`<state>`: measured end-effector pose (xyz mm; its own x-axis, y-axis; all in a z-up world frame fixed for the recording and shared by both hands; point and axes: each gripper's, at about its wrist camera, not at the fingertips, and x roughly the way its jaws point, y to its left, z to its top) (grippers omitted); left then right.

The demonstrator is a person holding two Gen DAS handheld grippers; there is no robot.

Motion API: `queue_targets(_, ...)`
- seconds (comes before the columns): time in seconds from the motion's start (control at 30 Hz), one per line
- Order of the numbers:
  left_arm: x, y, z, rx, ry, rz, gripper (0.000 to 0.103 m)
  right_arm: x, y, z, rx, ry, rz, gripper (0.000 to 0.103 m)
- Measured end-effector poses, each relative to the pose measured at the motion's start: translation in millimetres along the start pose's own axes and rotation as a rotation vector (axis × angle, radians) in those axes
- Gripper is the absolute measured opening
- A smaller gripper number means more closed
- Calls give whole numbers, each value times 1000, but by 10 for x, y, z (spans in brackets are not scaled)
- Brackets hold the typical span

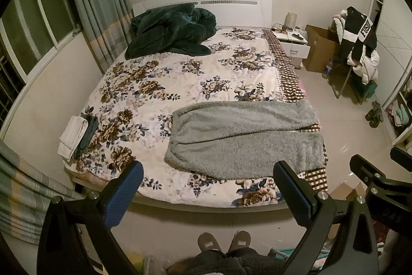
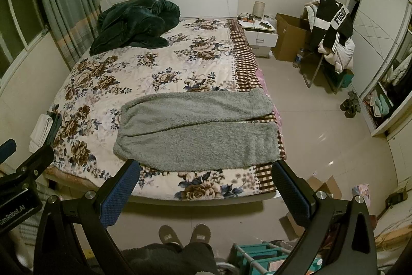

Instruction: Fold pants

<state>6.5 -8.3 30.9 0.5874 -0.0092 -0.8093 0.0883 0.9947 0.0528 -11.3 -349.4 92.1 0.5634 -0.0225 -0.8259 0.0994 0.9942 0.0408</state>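
Grey fleece pants (image 1: 242, 135) lie flat across the near right part of the floral bed (image 1: 159, 84), waistband to the left, the two legs side by side and reaching the right bed edge. They show the same way in the right wrist view (image 2: 198, 130). My left gripper (image 1: 208, 179) is open and empty, held back from the foot of the bed, short of the pants. My right gripper (image 2: 206, 177) is open and empty too, at the same distance. The right gripper's body shows at the right edge of the left wrist view (image 1: 373, 179).
A dark green blanket (image 1: 170, 32) is heaped near the headboard. Folded white and dark clothes (image 1: 77, 135) sit at the bed's left edge. A nightstand (image 1: 293, 40), cardboard box (image 1: 322, 48) and chair with clothes (image 1: 358, 48) stand to the right. My slippered feet (image 1: 224, 241) are on the tile floor.
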Motion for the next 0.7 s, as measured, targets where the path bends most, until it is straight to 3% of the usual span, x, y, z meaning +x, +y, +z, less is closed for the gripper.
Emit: queue_targets(0.7,-21,2,56,1,-10,6,103,-40,-35,-1,0,-2,2,103)
